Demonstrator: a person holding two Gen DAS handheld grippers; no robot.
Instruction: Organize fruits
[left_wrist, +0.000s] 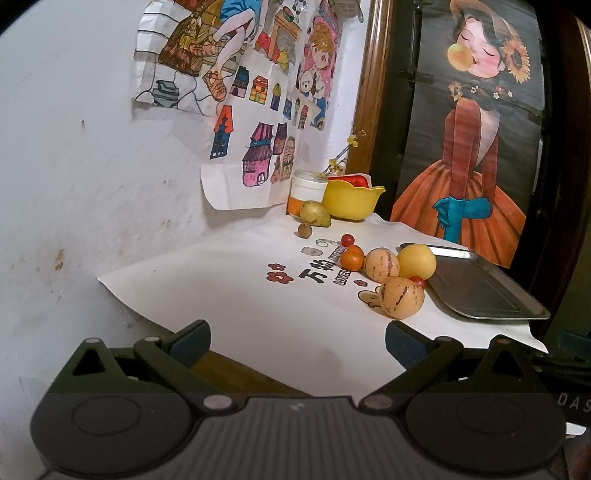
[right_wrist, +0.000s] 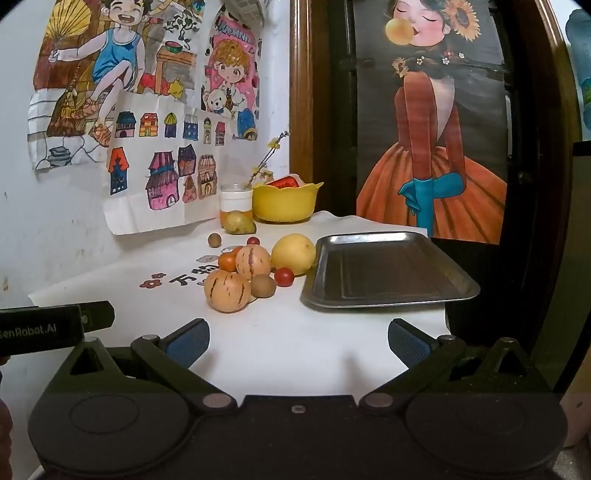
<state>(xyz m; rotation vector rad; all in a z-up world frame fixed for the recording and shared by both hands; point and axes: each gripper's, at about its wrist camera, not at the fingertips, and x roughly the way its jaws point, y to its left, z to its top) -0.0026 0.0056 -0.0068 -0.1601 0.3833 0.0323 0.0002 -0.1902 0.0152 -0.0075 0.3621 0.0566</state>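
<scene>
On the counter, fruit sits bunched just left of the metal tray, a yellow bowl behind. Both grippers, left and right, hover with fingers spread wide, holding nothing.

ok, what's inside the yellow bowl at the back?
Something red shows above the rim of the yellow bowl, with a paler piece beside it. The bowl wall hides the rest, so I can't tell what it is or what lies beneath.
</scene>
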